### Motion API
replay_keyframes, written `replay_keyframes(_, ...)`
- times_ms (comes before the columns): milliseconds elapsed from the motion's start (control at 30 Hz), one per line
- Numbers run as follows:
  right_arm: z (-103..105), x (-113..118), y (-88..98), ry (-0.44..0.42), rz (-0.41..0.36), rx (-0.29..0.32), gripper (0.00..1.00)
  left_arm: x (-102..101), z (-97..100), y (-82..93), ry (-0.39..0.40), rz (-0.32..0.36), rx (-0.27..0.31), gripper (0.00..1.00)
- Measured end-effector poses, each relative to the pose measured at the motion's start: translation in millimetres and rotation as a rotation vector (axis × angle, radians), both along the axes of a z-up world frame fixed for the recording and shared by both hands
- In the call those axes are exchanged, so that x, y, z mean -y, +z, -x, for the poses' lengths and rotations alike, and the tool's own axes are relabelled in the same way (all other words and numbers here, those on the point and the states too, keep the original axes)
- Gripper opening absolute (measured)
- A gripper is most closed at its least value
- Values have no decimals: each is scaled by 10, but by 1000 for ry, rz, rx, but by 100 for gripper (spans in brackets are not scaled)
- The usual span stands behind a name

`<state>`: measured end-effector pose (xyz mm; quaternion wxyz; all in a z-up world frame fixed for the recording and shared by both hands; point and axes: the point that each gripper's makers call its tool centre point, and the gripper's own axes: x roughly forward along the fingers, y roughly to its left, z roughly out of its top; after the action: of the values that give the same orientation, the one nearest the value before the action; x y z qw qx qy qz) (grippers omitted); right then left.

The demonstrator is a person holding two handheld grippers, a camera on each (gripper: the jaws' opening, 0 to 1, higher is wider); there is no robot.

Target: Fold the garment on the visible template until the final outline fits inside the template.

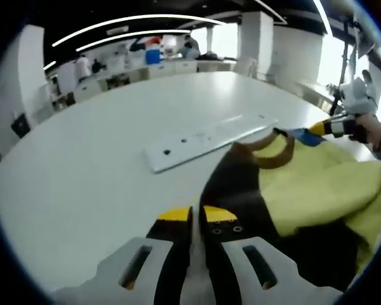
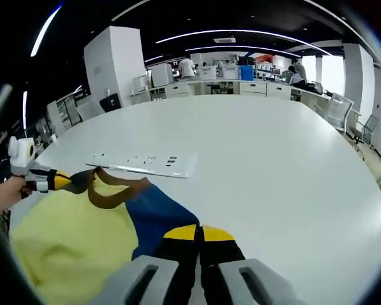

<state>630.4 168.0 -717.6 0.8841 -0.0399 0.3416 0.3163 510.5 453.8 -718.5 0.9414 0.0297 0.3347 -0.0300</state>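
L gripper (image 1: 197,219) jaws clenched on the garment (image 1: 317,190) edge; R gripper (image 2: 200,238) clamped on its blue part. Garment hangs lifted between both, 3 o'clock in left gripper view. White template (image 1: 203,140) at 12 on table (image 1: 82,184). Fold looks early, bulk unfolded. Hands low, apart.

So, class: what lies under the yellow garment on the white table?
Around the garment there is bare white table, with a flat white template board beyond its collar. Whatever sits beneath the cloth itself is covered and cannot be seen.
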Motion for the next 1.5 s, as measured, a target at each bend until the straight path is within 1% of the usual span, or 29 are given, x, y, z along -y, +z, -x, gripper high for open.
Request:
replay_keyframes(33,-4,2,14,-11,-9,-5,0,-25,-9,27,-10,-33,9,15)
replay_keyframes(100,-12,-3,70,-19,-14,11,1,-35,-20,82,-8,-22,23,22)
replay_keyframes(133,-10,-8,96,-18,-11,19,5,-72,-35,124,17,4,40,25)
replay_keyframes(167,-3,-10,137,-19,-9,28,8,-64,-48,176,38,43,68,28)
replay_keyframes(200,-4,-9,171,-23,-12,36,12,-44,-36,219,46,73,79,32)
replay_keyframes(233,4,-6,210,-27,-14,40,17,-53,-23,246,61,93,83,34)
replay_keyframes(300,23,6,257,-38,-20,37,24,-115,4,294,70,95,87,37)
replay_keyframes(367,66,14,302,-41,-25,30,30,-110,60,358,84,114,98,41)
replay_keyframes(433,138,5,329,-27,-24,17,36,-92,119,417,87,118,105,46)
replay_keyframes(467,185,5,340,-19,-20,7,38,-121,133,452,96,110,116,49)
replay_keyframes(500,216,1,355,-11,-22,5,40,-112,155,483,92,109,128,54)
replay_keyframes(567,292,-15,402,4,-35,-3,45,-82,222,537,88,115,141,58)
replay_keyframes(700,422,-40,498,16,-55,-7,55,-1,333,619,86,162,158,67)
replay_keyframes(800,557,-61,553,38,-64,-11,59,78,418,674,83,186,175,73)
replay_keyframes(900,659,-77,577,57,-72,-20,64,187,514,703,59,186,175,77)
replay_keyframes(967,752,-77,595,72,-75,-31,66,242,596,725,53,178,171,79)
replay_keyframes(1033,845,-63,613,89,-66,-30,68,299,660,753,32,173,192,83)
replay_keyframes(1100,926,-55,630,101,-71,-32,69,370,756,731,11,163,171,83)
replay_keyframes(1167,1002,-36,644,107,-78,-37,69,407,826,732,6,165,176,83)
replay_keyframes(1233,1078,-9,649,111,-81,-40,69,462,882,742,0,184,183,83)
replay_keyframes(1367,1229,30,637,119,-83,-49,70,526,976,743,-13,197,178,82)
replay_keyframes(1500,1365,61,601,129,-80,-56,69,637,1112,748,-20,205,190,80)
